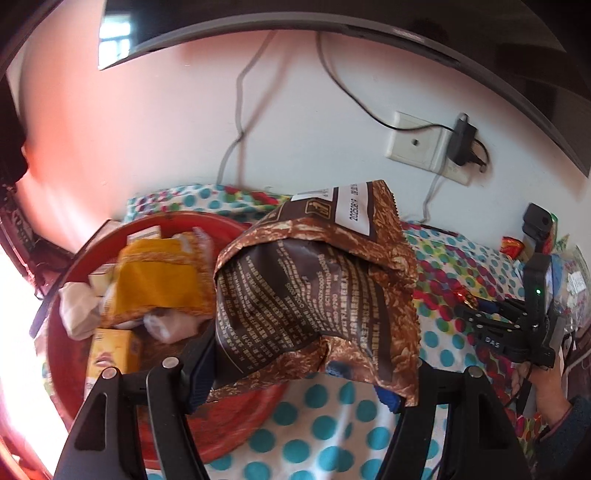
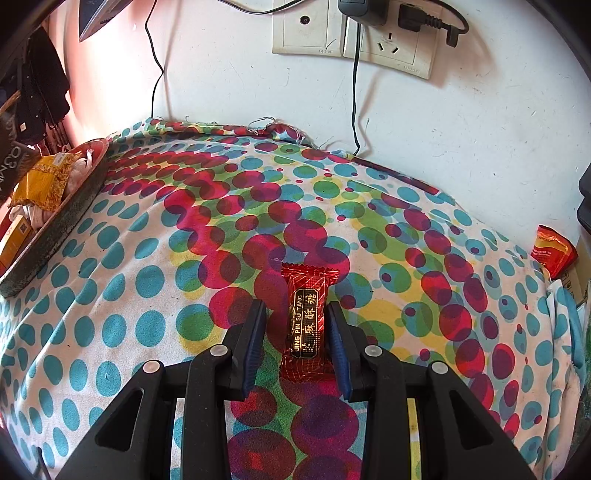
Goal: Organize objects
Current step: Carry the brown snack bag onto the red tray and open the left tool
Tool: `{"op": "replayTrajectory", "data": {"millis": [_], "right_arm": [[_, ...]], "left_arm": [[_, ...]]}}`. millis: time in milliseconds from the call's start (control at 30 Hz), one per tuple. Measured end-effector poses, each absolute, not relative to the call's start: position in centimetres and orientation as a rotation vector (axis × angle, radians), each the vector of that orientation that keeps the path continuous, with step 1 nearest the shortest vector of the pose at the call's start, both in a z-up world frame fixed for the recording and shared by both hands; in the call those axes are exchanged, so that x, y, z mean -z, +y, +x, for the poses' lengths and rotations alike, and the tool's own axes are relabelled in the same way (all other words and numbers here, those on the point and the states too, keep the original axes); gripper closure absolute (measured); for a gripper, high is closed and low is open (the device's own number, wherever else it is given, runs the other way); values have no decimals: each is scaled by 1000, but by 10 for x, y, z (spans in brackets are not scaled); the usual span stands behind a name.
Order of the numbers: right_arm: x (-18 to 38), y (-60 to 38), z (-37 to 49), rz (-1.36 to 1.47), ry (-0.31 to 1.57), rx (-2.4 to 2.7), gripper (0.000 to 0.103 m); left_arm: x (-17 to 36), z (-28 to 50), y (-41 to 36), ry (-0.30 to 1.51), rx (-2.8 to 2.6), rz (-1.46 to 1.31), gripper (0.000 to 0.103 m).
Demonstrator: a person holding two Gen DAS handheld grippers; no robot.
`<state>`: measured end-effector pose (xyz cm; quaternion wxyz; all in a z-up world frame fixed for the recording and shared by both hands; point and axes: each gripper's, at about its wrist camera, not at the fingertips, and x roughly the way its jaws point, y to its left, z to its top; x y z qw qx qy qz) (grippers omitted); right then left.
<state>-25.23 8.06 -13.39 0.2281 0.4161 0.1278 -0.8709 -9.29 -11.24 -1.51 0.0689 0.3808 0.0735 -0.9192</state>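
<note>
My left gripper (image 1: 295,373) is shut on a large brown snack bag (image 1: 317,295), held up with its left side over the rim of the red round tray (image 1: 236,424). The tray holds a yellow packet (image 1: 159,280), a yellow box (image 1: 114,350) and white wrappers. In the right wrist view my right gripper (image 2: 295,343) is shut on a small red candy (image 2: 306,321), which lies lengthwise between the blue pads just over the dotted cloth (image 2: 147,280). The left wrist view shows that gripper (image 1: 480,317) at the far right, held by a hand (image 1: 546,387).
The tray (image 2: 55,229) sits at the cloth's left edge. A red packet (image 2: 552,254) lies at the right edge by the wall. Wall sockets (image 2: 351,33) with plugs and hanging cables stand behind the table. More packets and a clear bag (image 1: 569,280) crowd the far right.
</note>
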Motion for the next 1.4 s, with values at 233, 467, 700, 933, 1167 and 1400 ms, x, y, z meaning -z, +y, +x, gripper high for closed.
{"op": "replayTrajectory", "data": {"millis": [233, 467, 700, 933, 1167, 1400], "right_arm": [[133, 80, -252, 1146, 356, 2400, 71], [133, 79, -252, 1147, 353, 2399, 71], [134, 81, -253, 1147, 353, 2398, 70], [134, 80, -253, 1146, 355, 2398, 69], [134, 81, -254, 1146, 356, 2397, 67], [134, 82, -255, 1147, 354, 2401, 66]], "left_arm": [[2, -69, -172, 281, 2653, 1081, 32], [-4, -57, -219, 262, 2553, 1037, 32], [19, -63, -244, 293, 2478, 1069, 32], [47, -73, -261, 343, 2417, 1098, 32], [70, -87, -260, 297, 2410, 1127, 32], [72, -104, -254, 239, 2436, 1105, 31]]}}
